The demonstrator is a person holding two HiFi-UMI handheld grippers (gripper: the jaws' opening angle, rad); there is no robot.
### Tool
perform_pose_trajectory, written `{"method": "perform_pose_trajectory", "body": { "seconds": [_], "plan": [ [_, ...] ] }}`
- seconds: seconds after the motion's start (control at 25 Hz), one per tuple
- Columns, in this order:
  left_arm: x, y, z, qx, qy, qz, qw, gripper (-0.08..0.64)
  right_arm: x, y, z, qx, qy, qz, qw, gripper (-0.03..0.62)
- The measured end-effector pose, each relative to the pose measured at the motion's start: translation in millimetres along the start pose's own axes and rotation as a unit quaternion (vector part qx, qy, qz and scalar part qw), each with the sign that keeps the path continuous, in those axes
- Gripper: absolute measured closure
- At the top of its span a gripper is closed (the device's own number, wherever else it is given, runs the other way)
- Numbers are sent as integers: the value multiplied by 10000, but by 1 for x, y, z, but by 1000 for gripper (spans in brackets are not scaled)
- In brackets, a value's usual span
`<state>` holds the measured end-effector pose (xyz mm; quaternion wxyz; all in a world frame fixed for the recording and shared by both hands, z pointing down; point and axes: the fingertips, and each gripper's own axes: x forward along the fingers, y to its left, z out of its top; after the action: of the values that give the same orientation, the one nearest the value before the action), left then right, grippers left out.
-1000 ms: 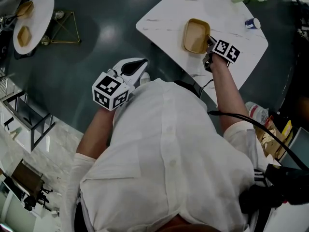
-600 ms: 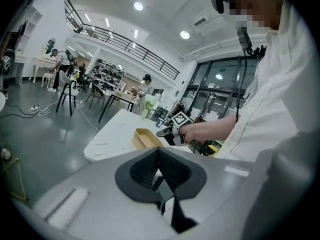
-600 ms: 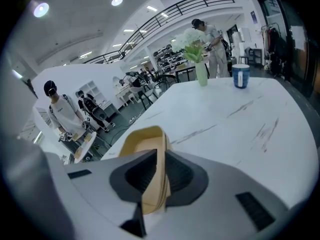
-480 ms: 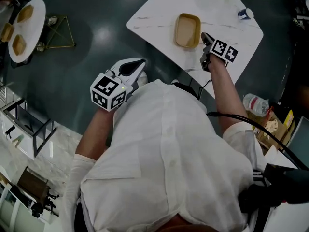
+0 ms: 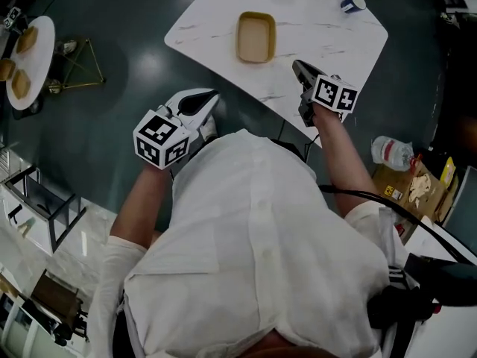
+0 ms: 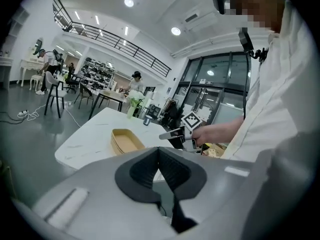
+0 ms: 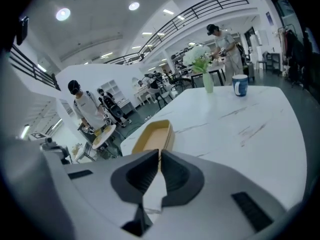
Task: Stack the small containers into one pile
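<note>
Your left tongs (image 6: 159,150) are closed, the two dark pads meeting tip to tip with nothing between them, so they hold and touch nothing. In the head view they hang off the near left side of the white marble surface (image 5: 335,47), over the dark floor (image 5: 127,21) and close to your white shirt. Your right tongs (image 7: 159,154) are closed down to a hairline slit and are just as empty. From above, they sit over the near edge of the surface, tips pointing toward the small container (image 5: 256,37) but well apart from it. That small container is tan and rectangular with rounded corners. It stands upright and open side up, alone on the left part of the surface, near its left edge. In the right gripper view it lies straight beyond the closed pads. In the left gripper view it shows off to the left, with your right hand and its tongs to the right of it. A blue and white cup (image 5: 352,3) stands near the far right corner of the surface, and the right gripper view shows a vase of white flowers (image 7: 202,66) beside it. A plastic bottle (image 5: 391,151) lies on the floor by your right arm. Far to the left stands a round white table (image 5: 39,58) carrying three tan pieces (image 5: 20,84), too small to identify.
</note>
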<state>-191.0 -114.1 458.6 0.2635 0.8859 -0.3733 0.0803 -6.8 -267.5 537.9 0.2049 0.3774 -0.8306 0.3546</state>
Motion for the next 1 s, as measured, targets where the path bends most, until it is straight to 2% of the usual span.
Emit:
{"method": "perform_pose_trajectory", "body": {
  "seconds": [0.12,0.24,0.36,0.56,0.72,0.84,1.0],
  "plan": [
    [22,-31,-2,68,59,51,9999,553,-35,4,-12,-156,-21,474,9988,576],
    [45,-67,0,198,39,265,9994,553,-67,8,-23,-663,11,998,9928,578],
    [72,-109,-1,255,-47,491,9985,554,-105,-4,-46,-1071,91,1345,9851,580],
    [92,-183,-17,127,-102,859,9962,553,-162,-21,-89,-1506,272,1722,9731,580],
    [94,-232,-41,-158,-21,1121,9936,552,-198,-24,-117,-1891,376,2001,9606,583],
    [97,-260,-61,-254,147,1125,9932,553,-218,-20,-139,-2045,445,2158,9537,583],
    [106,-285,-72,-27,328,1043,9940,553,-239,-9,-160,-2150,367,2268,9492,584]
  ]
}}
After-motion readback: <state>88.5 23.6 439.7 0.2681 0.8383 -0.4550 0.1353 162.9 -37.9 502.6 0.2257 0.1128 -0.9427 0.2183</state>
